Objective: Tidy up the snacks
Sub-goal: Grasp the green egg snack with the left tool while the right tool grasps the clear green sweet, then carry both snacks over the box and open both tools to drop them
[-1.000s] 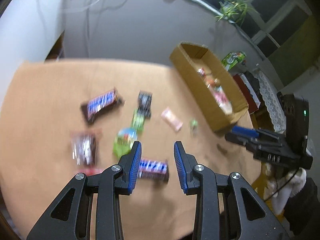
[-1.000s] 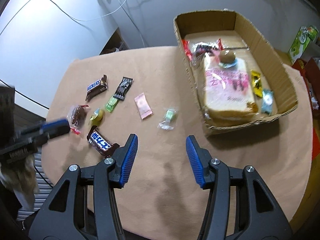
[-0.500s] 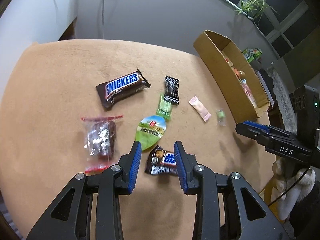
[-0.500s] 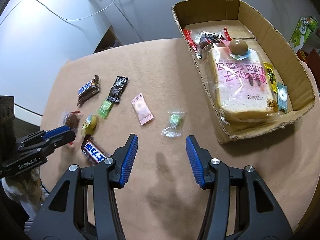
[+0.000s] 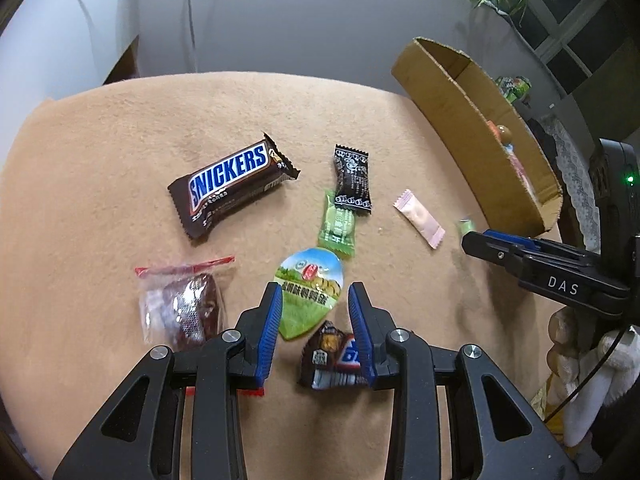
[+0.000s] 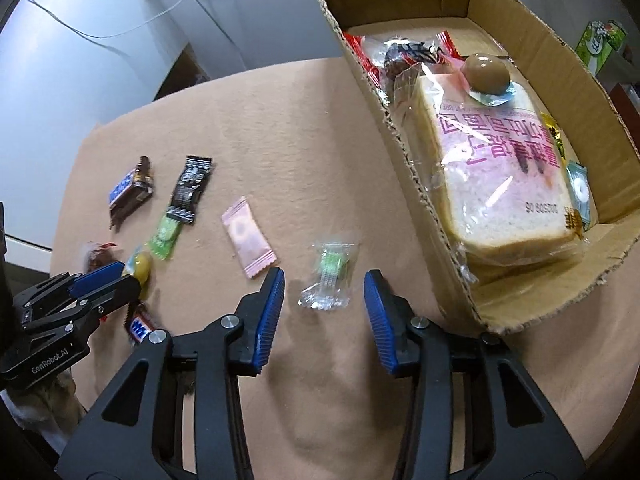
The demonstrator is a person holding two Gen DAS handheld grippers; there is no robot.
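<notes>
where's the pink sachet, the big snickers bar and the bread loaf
pink sachet (image 6: 249,238): right wrist view, middle of the wrapper.
big snickers bar (image 5: 232,190): left wrist view, on the blue logo.
bread loaf (image 6: 500,176): right wrist view, top face of the bag, inside the box.

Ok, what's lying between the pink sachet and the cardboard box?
In the right wrist view, only the clear-wrapped green candy lies on the cloth between the pink sachet and the box; the right gripper, closing, straddles it.

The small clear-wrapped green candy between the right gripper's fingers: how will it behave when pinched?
The small clear-wrapped green candy probably weighs very little. Its loose, crinkled wrapper ends will likely fold, and the glossy film may slip between the closing right gripper pads, which do not touch it yet.
</notes>
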